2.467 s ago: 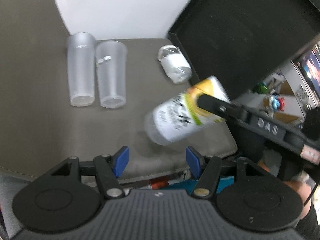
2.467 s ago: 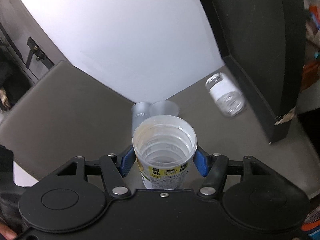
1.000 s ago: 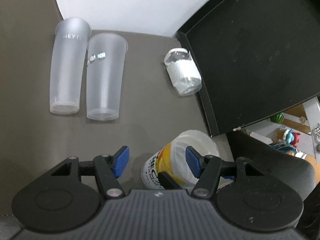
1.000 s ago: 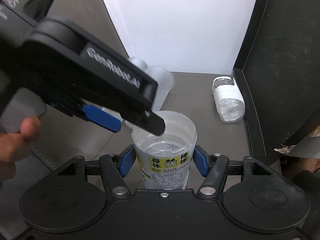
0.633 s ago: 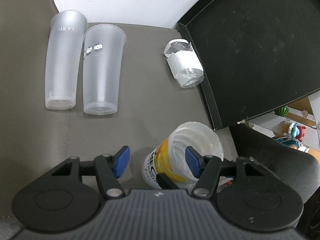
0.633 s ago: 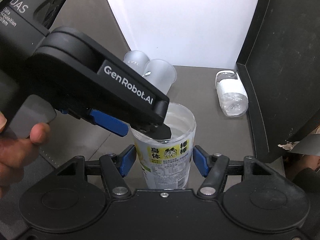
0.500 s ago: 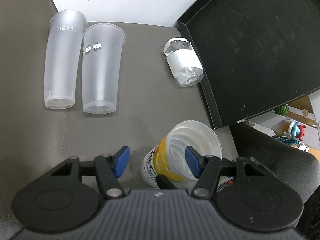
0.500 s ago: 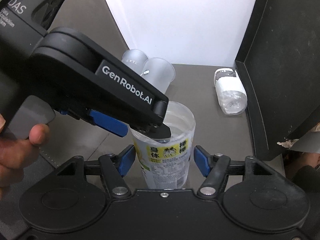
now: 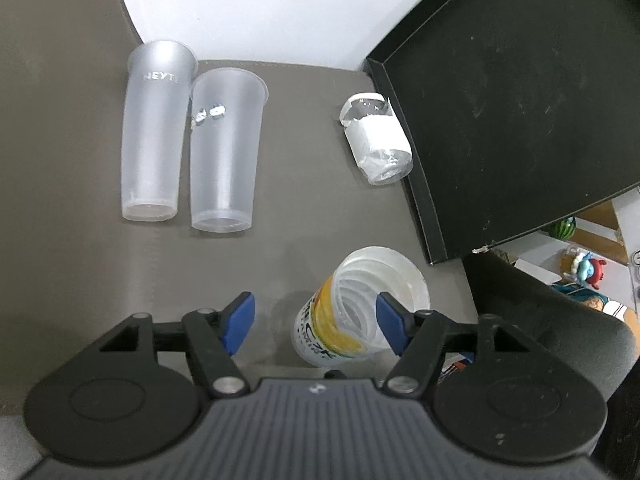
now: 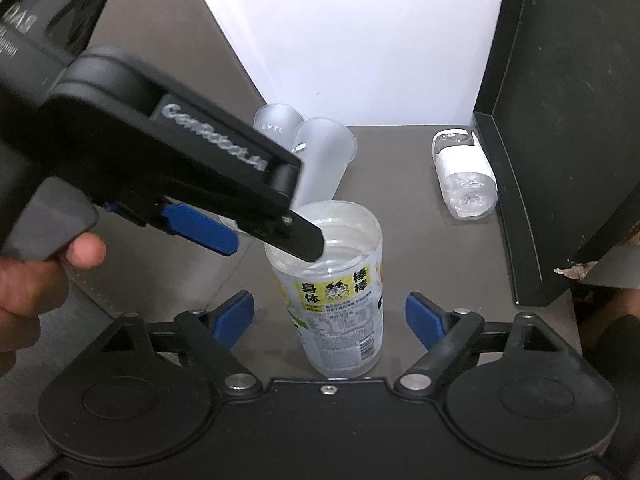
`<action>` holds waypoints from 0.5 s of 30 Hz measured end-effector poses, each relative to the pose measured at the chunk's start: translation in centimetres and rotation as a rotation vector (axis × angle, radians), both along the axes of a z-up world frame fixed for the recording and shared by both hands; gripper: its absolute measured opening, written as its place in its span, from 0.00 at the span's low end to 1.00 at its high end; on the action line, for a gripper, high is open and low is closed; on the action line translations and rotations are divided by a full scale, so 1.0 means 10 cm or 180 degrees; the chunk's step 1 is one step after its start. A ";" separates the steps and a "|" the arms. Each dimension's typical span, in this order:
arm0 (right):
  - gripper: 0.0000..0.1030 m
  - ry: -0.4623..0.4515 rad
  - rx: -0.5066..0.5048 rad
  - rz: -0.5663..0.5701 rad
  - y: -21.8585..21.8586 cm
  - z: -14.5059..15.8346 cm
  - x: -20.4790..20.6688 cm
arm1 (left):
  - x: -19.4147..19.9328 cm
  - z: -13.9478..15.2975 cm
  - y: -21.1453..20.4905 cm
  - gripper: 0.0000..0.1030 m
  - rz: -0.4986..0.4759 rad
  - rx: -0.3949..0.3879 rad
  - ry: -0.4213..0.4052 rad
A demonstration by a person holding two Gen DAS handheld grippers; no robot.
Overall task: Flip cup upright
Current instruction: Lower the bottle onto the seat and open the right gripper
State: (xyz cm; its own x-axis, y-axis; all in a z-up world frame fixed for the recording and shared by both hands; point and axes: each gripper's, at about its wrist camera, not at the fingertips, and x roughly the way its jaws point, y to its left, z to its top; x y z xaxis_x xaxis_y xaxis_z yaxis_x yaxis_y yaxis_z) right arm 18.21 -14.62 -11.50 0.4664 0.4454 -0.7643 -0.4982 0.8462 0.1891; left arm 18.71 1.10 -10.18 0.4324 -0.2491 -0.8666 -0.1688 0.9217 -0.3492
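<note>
cup (image 10: 340, 292): clear, yellow-labelled, standing upright on the grey desk (image 9: 80, 260), mouth up
right gripper (image 10: 329, 316): fingers spread wide to either side of the cup, clear of its walls
left gripper (image 9: 312, 322): fingers apart, released; one finger tip at the cup's rim, gripping nothing
frosted cups (image 9: 188, 136): two, lying side by side, well apart from the cup
small jar (image 9: 376, 142): on its side, against the black tray (image 9: 520, 120)

Left wrist view steeply down, right wrist view lower, forward, both sharing the cup (image 9: 360, 312) (image 10: 332, 284) (close).
</note>
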 end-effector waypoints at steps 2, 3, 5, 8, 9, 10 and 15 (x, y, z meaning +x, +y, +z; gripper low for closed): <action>0.86 0.0045 0.0047 -0.0007 -0.05 0.03 0.02 | -0.04 0.07 0.00 0.66 0.0031 0.0022 -0.0042; 0.86 0.0067 0.0057 -0.0013 -0.08 0.04 0.02 | -0.06 0.11 0.01 0.67 0.0060 0.0051 -0.0064; 0.87 0.0096 0.0090 -0.0035 -0.13 0.08 0.03 | -0.11 0.19 0.00 0.69 0.0099 0.0110 -0.0105; 0.88 0.0101 0.0145 -0.0055 -0.19 0.16 0.00 | -0.19 0.29 -0.01 0.71 0.0130 0.0114 -0.0174; 0.90 0.0101 0.0160 -0.0056 -0.22 0.19 -0.01 | -0.22 0.31 -0.01 0.71 0.0138 0.0117 -0.0190; 0.91 0.0096 0.0168 -0.0060 -0.24 0.21 -0.02 | -0.24 0.33 -0.01 0.72 0.0145 0.0124 -0.0200; 0.96 0.0133 0.0150 -0.0127 -0.30 0.30 -0.07 | -0.38 0.39 -0.03 0.72 0.0217 0.0161 -0.0221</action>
State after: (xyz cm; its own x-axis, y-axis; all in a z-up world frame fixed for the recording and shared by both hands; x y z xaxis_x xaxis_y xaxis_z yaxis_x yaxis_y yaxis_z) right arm 17.53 -17.65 -8.52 0.4526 0.4630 -0.7621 -0.4551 0.8549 0.2491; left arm 14.89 0.76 -6.27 0.5062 -0.1738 -0.8447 -0.2089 0.9256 -0.3156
